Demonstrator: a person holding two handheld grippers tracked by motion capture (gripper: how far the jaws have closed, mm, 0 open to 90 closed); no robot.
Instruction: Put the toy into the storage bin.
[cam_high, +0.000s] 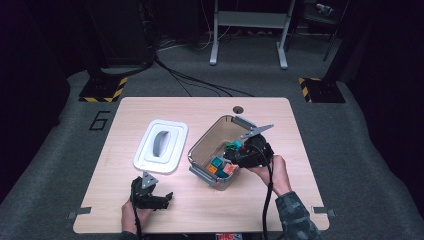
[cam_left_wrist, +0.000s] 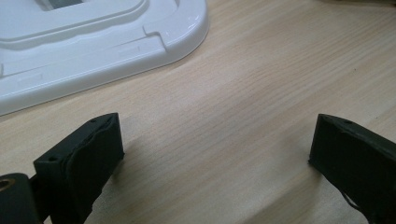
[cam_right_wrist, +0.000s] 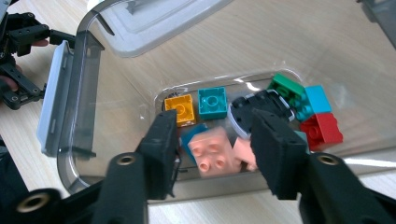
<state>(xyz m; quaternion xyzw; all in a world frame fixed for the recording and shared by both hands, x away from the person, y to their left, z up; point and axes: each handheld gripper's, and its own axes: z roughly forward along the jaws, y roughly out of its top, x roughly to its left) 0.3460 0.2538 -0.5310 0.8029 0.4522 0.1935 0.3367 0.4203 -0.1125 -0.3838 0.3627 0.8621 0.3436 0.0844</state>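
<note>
The right gripper (cam_right_wrist: 212, 140) hangs over the clear bin (cam_high: 205, 142), its jaws apart above a pink brick (cam_right_wrist: 212, 151) and holding nothing. That brick lies on the bin floor among others: a yellow brick (cam_right_wrist: 181, 108), a teal brick (cam_right_wrist: 212, 102), a green brick (cam_right_wrist: 285, 86) and a red brick (cam_right_wrist: 322, 130). The left gripper (cam_high: 156, 196) rests low over the table (cam_left_wrist: 243, 93), jaws wide apart and empty, just beside the white lid (cam_high: 161, 145).

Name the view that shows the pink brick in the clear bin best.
The right gripper view: the pink brick lies large, studs up, between the right gripper's fingers. The high view shows it as a small patch in the bin.
</note>
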